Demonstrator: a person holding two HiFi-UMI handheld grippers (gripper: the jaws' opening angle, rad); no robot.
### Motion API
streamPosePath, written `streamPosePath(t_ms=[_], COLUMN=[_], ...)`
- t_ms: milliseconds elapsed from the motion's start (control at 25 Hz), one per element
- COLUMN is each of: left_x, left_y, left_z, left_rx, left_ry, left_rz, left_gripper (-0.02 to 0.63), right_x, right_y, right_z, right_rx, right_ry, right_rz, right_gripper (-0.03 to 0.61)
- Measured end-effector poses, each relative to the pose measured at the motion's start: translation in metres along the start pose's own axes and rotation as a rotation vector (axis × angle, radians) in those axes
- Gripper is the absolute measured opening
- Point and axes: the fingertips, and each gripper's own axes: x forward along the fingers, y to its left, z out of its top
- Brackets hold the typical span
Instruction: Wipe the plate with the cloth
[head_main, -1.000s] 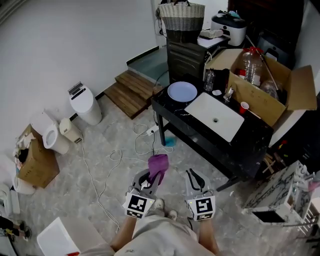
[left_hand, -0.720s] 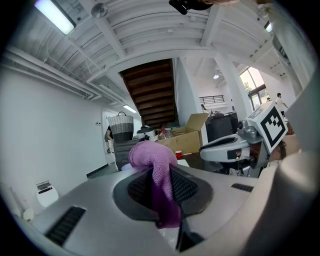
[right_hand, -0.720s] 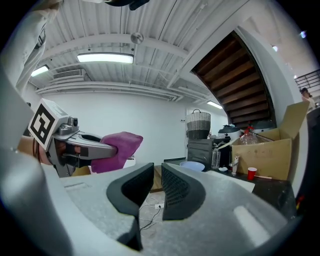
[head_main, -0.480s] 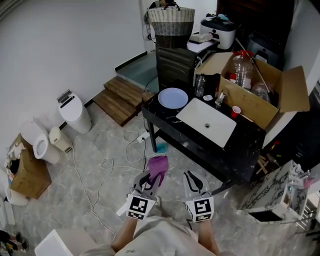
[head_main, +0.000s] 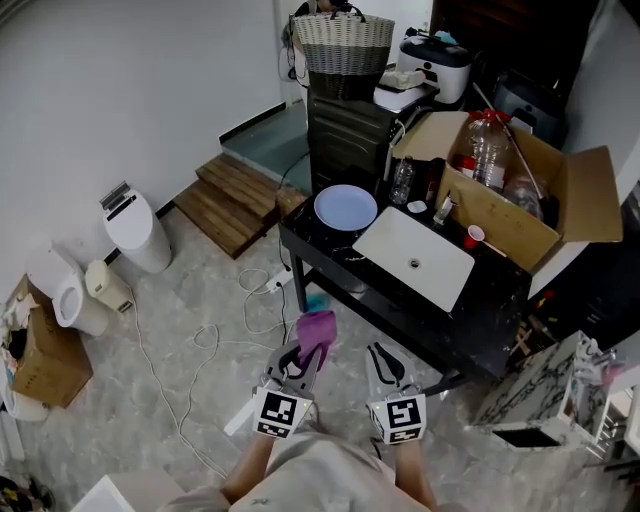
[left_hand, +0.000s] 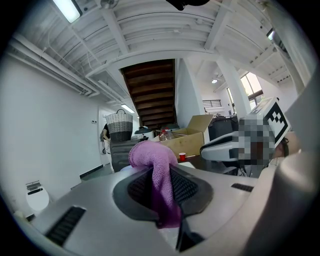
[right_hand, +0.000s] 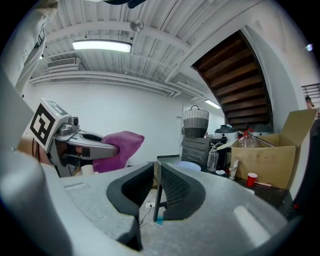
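My left gripper (head_main: 303, 358) clamps the purple cloth (head_main: 318, 328), likely soft and light, floppy end free. Right gripper (head_main: 384, 362) closed, empty. Far plate (head_main: 345, 207) looks rigid, slick; I'd steady its rim.

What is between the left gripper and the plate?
Head view shows floor, a small blue thing and the table edge before the plate.

The left forearm (head_main: 250, 465) and right forearm (head_main: 413, 472) reach forward side by side, close together, low in front of the body. The left gripper (head_main: 300, 358) has its fingers (left_hand: 137, 187) clamped on a purple cloth (head_main: 318, 328) that bulges past their tips. The right gripper (head_main: 384, 357) holds its fingers (right_hand: 176, 187) pressed almost together, with nothing between them.
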Motion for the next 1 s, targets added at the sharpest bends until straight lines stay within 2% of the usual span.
streamPosePath(t_ms=[600, 1000], left_x=[0.050, 0.072], left_y=[0.082, 0.129], left_z=[-0.010, -0.019], left_rx=[-0.027, -0.038], left_ry=[-0.002, -0.011], left_rz=[-0.053, -0.082], left_gripper=[0.061, 0.061], right_x=[0.095, 0.135], right_y=[-0.001, 0.002], right_z=[0.010, 0.011], right_rx=[0.001, -0.011], right_ry=[0.053, 0.098], right_rz=[-0.051, -0.101], right_gripper=[0.046, 0.046])
